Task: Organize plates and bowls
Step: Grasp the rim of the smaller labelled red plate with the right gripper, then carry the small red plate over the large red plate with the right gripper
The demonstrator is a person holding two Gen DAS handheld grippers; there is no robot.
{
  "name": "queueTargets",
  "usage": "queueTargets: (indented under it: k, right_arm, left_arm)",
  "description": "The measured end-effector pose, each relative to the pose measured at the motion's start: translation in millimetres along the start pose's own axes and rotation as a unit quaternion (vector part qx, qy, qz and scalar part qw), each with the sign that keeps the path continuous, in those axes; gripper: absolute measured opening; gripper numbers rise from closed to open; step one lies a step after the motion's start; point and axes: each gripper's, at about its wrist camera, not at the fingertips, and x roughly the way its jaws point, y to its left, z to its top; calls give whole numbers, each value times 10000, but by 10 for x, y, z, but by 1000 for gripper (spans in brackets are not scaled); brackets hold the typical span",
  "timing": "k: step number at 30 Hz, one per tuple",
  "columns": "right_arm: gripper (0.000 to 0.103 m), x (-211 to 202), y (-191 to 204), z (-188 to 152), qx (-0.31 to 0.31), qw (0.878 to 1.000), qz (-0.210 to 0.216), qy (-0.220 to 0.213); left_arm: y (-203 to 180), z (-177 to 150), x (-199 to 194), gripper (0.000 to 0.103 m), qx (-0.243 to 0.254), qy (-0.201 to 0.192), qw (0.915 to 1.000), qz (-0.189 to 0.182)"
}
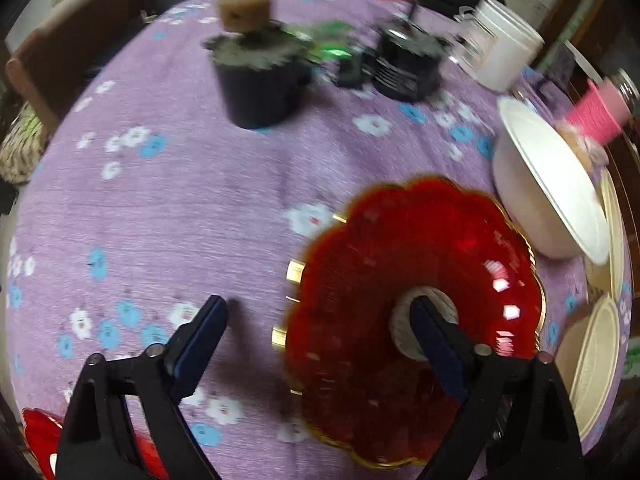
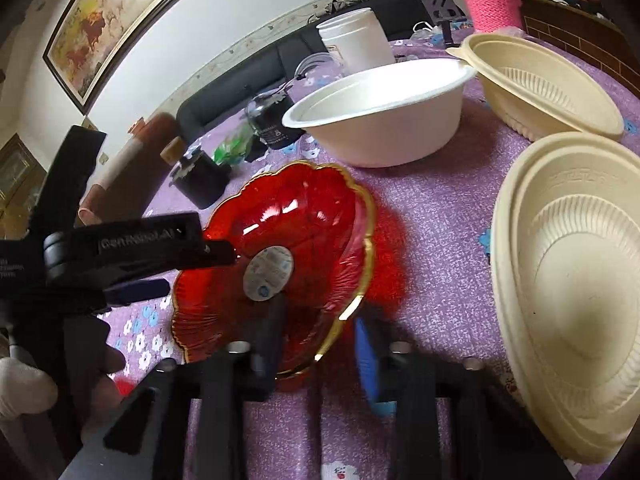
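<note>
A red glass plate [image 1: 400, 248] with a gold scalloped rim lies on the purple flowered tablecloth [image 1: 180, 208]. My left gripper [image 1: 318, 308] is open astride its left rim, one finger over the centre sticker and the other outside on the cloth. In the right wrist view, my right gripper [image 2: 320, 316] is shut on the near rim of the red plate [image 2: 288, 216], with one pad inside and the blue pad outside. The left gripper [image 2: 194, 270] comes in from the left. Behind stand a white bowl [image 2: 380, 120] and two cream plastic bowls [image 2: 540, 88] [image 2: 572, 292].
A second red plate [image 1: 40, 432] shows at the bottom left corner. At the back of the table stand a black pot [image 1: 260, 80], a black jar [image 1: 408, 64], a white canister [image 2: 360, 40] and a pink-sleeved bottle [image 2: 488, 0]. A gloved hand [image 2: 20, 384] holds the left gripper.
</note>
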Motion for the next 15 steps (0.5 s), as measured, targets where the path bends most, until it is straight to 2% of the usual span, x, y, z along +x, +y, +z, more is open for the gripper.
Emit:
queueTargets:
  k: [1,3,4,6,9,13,15]
  right_arm:
    - [24,4,-7,1,20,10000,39,27]
    - [23,-8,-14,3,52,9999,91,61]
    - [23,-26,-4,4,28,9999,84,49]
    - [23,-70,6,8,34,9999,131,-11]
    - [23,-257,43,19,-6,9988,441,-225]
    - [23,-531,285,-58,-366,9947,828,-495]
    - [23,-620,419,-123,-517,9923,1035,-449]
  left_arm:
    - [-32,-11,-1,63,56,19,10000,-36]
    - [-77,-51,-50,57,155,-53,9997,178]
    - [-71,-63,-76,54,148,-87,9997,175]
    - [-9,-101,-182,43,79,-175,9997,177]
    - [129,-211,-498,42,-48,-400,9992,81]
    - [308,-507,-1030,42,49,-838,9960,318]
    - [440,-694,-1301,43,-42,-1024,9941,345]
